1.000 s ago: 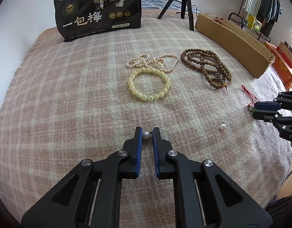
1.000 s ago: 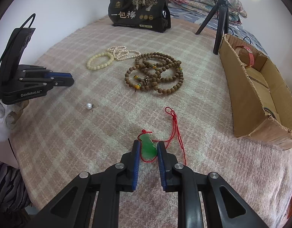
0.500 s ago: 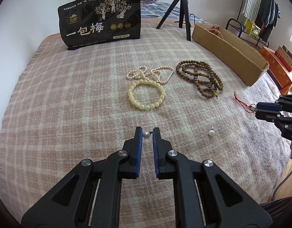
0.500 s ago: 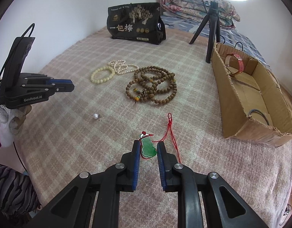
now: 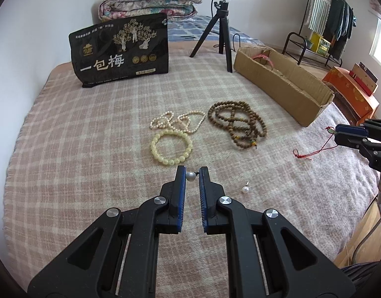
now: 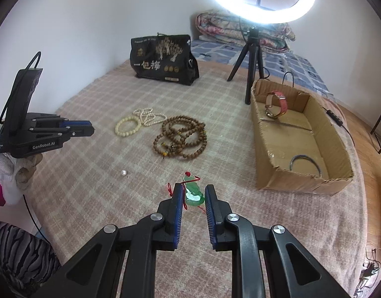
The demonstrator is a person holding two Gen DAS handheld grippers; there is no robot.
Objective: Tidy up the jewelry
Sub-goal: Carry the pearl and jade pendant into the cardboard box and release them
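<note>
My left gripper (image 5: pixel 192 175) is shut on a small pearl earring (image 5: pixel 190 175), held above the checked blanket. A second pearl earring (image 5: pixel 245 189) lies on the blanket to its right. My right gripper (image 6: pixel 194 193) is shut on a green jade pendant (image 6: pixel 194 191) whose red cord (image 5: pixel 312 152) hangs down to the blanket. On the blanket beyond lie a pale yellow bead bracelet (image 5: pixel 171 146), a white pearl strand (image 5: pixel 178 123) and a brown wooden bead necklace (image 5: pixel 237 123). A long cardboard box (image 6: pixel 299 139) on the right holds a pink-strapped watch (image 6: pixel 277 106) and a thin bangle (image 6: pixel 305 164).
A black printed bag (image 5: pixel 121 52) stands at the back of the bed. A ring light on a tripod (image 6: pixel 252 57) stands by the box's far end. Folded quilts (image 5: pixel 148 6) lie behind. A clothes rack (image 5: pixel 322 17) and an orange box (image 5: pixel 351 94) sit off the bed's right side.
Both grippers have risen with their pieces, so more of the room shows. The jade pendant has come up off the blanket, its red cord trailing below.
</note>
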